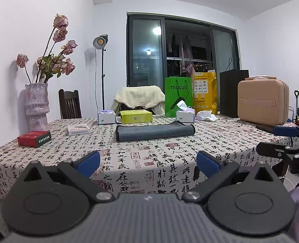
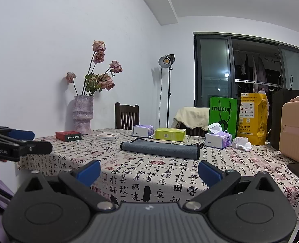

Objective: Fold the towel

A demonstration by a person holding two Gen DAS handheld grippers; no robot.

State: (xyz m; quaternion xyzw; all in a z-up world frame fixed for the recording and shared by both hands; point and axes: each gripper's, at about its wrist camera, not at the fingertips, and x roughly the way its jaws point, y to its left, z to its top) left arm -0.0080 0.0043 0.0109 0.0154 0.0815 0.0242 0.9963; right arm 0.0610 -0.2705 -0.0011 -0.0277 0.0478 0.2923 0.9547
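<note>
Behind the folded grey towel [image 1: 154, 131] on the patterned tablecloth [image 1: 129, 162] stand two tissue boxes [image 1: 106, 117], a yellow-green box [image 1: 135, 116], a green bag [image 1: 178, 96] and a beige case [image 1: 262, 105]. Nothing stands between it and the grippers. The one towel lies well ahead of the left gripper [image 1: 148, 163] and right gripper [image 2: 149, 171], both with fingers spread apart and holding nothing.
</note>
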